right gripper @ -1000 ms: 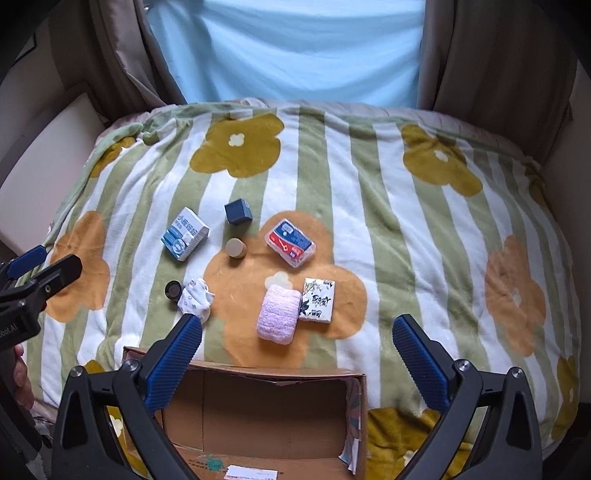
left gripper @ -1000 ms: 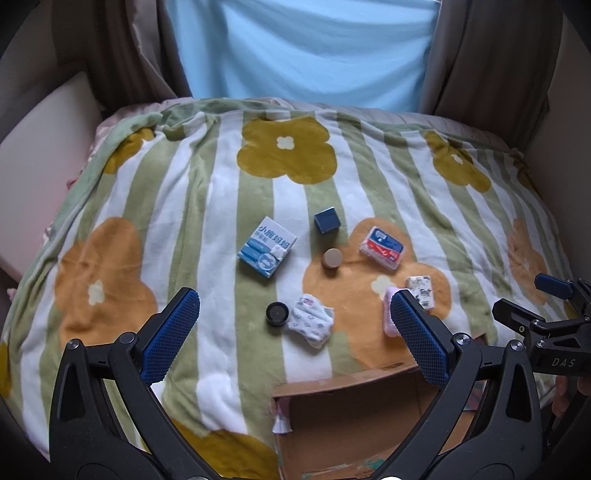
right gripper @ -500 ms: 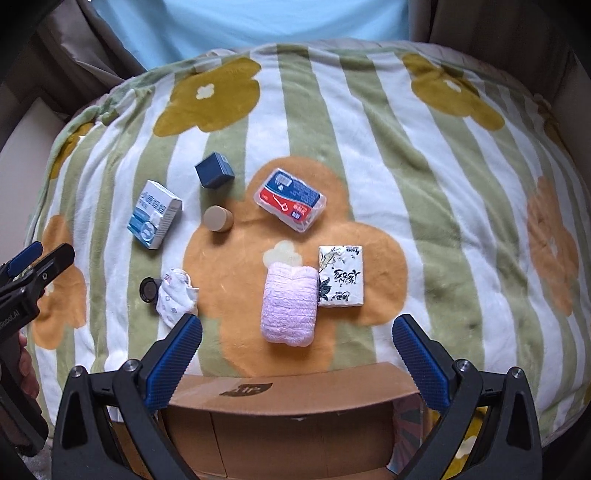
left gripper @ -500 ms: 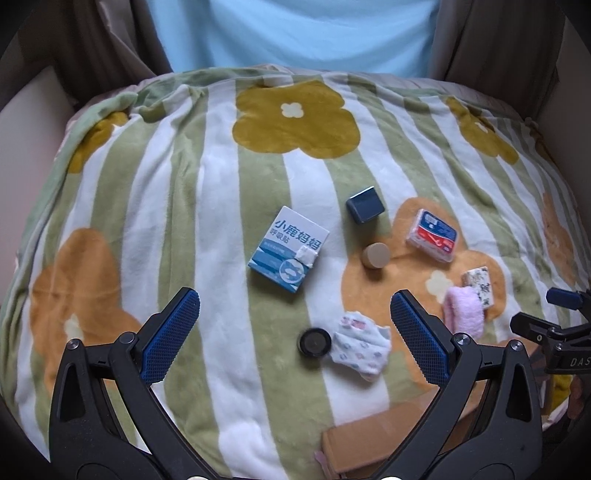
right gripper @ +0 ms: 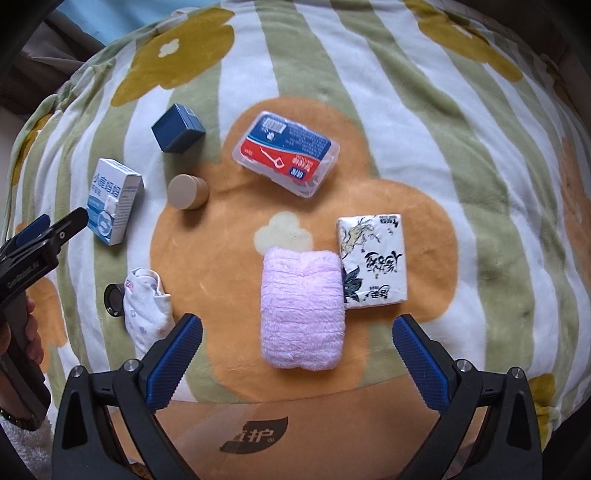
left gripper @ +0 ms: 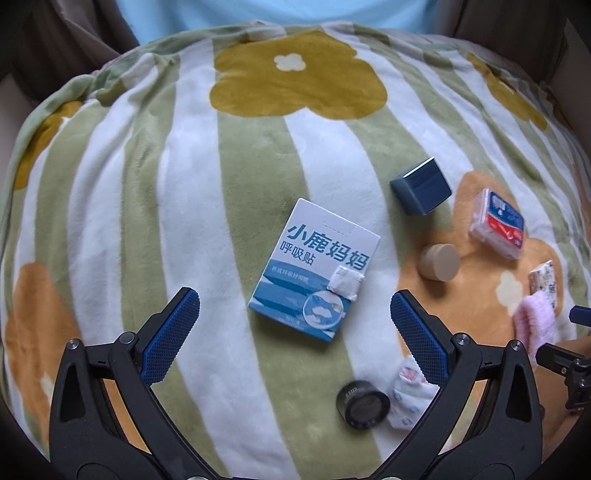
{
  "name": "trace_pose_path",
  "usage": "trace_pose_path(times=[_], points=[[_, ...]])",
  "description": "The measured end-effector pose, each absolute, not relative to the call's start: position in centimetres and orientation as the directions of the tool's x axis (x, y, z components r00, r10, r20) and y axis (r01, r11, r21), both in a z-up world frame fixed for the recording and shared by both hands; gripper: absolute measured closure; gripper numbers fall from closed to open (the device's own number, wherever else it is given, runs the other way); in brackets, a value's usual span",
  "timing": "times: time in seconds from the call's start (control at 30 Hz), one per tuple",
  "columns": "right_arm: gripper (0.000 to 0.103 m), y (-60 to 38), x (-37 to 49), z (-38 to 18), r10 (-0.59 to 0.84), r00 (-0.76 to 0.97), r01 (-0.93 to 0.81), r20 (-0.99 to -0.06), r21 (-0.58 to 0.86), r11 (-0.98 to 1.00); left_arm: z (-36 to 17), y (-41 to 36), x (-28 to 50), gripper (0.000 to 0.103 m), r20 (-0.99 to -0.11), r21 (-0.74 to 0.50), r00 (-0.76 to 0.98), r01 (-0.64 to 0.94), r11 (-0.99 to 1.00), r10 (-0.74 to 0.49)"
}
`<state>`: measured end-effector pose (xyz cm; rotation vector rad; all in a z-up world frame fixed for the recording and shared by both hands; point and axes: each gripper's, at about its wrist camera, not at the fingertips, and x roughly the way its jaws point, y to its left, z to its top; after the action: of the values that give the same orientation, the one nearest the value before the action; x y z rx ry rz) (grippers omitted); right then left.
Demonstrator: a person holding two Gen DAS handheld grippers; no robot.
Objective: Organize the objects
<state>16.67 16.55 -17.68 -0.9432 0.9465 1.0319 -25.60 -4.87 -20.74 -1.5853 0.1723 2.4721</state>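
Well, both grippers hang spread wide and empty over the blanket [left gripper: 155,206]: the left gripper [left gripper: 294,319] has the white box [left gripper: 314,269] just ahead between its fingers, the black cap [left gripper: 362,405] nearer its right finger; the right gripper [right gripper: 297,345] has the pink towel [right gripper: 301,308] between its fingers, tissue pack [right gripper: 373,260] touching it, the carton [right gripper: 266,432] beneath

A fleece blanket [left gripper: 155,206] with green and white stripes and mustard and orange flower shapes is covering the whole bed surface. At the far edge, a pale blue sheet [left gripper: 280,13] is hanging, with dark brownish curtains [left gripper: 66,40] flanking it at the far left and far right.
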Motion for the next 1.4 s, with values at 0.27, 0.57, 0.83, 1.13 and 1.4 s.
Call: trace_pose_path(times=[0.27,0.57,0.83,1.13,1.4], points=[[0.004,16.6,17.5,-19.8,0.18,0.222,-0.949,-0.958,-0.17,0.267,-23.7,-3.4,-27.1,0.001,-0.924,0.046,-0.375,-0.3,-0.953,0.073],[0.023,16.1,18.3,-20.6,0.137,0.214,-0.943,-0.967,-0.168,0.289,-25.3,-2.6,-27.8,0.023,-0.935,0.071,-0.349,-0.35,-0.934,0.059],[0.057,15.1,18.7,-21.0,0.104,0.194,-0.942,-0.975,-0.156,0.296,-25.3,-2.1,-27.4,0.033,-0.935,0.041,-0.339,-0.403,-0.914,0.107],[0.059,13.9,18.5,-19.5,0.133,0.189,-0.944,-0.973,-0.143,0.297,-24.3,-2.6,-26.6,0.034,-0.932,0.029,-0.345,-0.381,-0.924,0.113],[0.059,12.8,17.2,-17.3,0.175,0.181,-0.957,-0.968,-0.132,0.258,-21.8,-3.4,-25.5,0.035,-0.921,0.011,-0.369,-0.337,-0.941,0.122]])
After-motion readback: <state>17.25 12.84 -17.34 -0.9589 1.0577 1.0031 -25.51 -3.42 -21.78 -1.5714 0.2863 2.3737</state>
